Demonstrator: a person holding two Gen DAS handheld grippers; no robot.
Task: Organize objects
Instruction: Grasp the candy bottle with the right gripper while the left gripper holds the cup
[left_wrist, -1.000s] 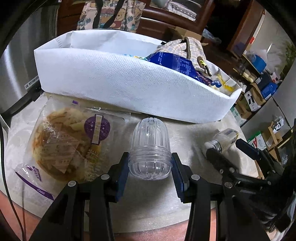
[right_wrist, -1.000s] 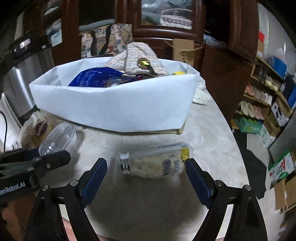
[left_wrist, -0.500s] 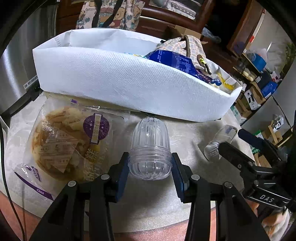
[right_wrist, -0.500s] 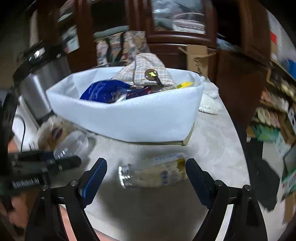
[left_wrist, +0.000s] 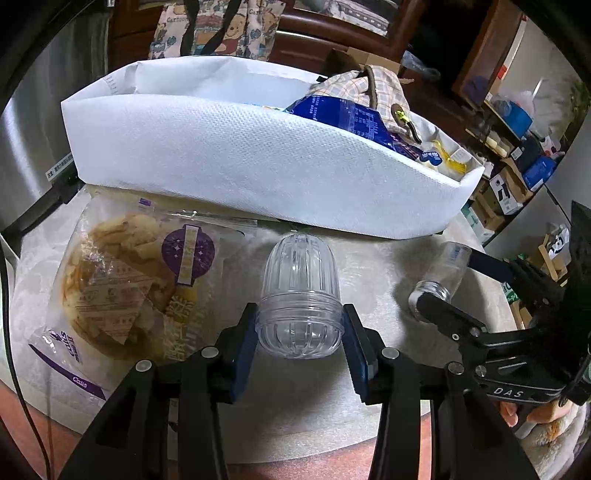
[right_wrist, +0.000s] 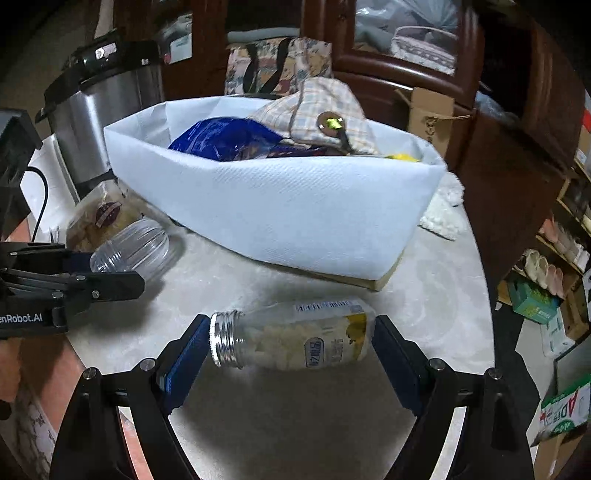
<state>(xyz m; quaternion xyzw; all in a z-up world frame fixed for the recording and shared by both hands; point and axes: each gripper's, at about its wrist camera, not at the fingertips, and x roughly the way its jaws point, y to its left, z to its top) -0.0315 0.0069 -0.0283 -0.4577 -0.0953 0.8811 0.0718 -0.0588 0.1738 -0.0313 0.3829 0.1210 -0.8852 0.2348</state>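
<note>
A clear ribbed plastic jar (left_wrist: 299, 280) lies on the pale table (right_wrist: 295, 424), its wide end toward me. My left gripper (left_wrist: 299, 347) is shut on it, both blue pads against its band. A small glass bottle of pale tablets (right_wrist: 295, 339), with a silvery threaded neck and a yellow label, lies lengthwise across my right gripper (right_wrist: 290, 343). One pad meets the neck and the other the base. In the left wrist view the bottle (left_wrist: 443, 273) shows end-on between the right gripper's fingers (left_wrist: 447, 317). Behind both stands a white fabric bag (left_wrist: 258, 166).
The bag (right_wrist: 295, 206) holds a blue packet (right_wrist: 221, 140) and a checked cloth pouch (right_wrist: 317, 107). A wrapped snack packet (left_wrist: 122, 288) lies left of the jar. A steel cooker (right_wrist: 103, 110) stands at the back left. A fluffy white cloth (right_wrist: 443, 214) lies near the table's right edge.
My right gripper has rolled and closed in along the bottle, which has turned more end-on in the left wrist view. The left gripper and its jar have not moved.
</note>
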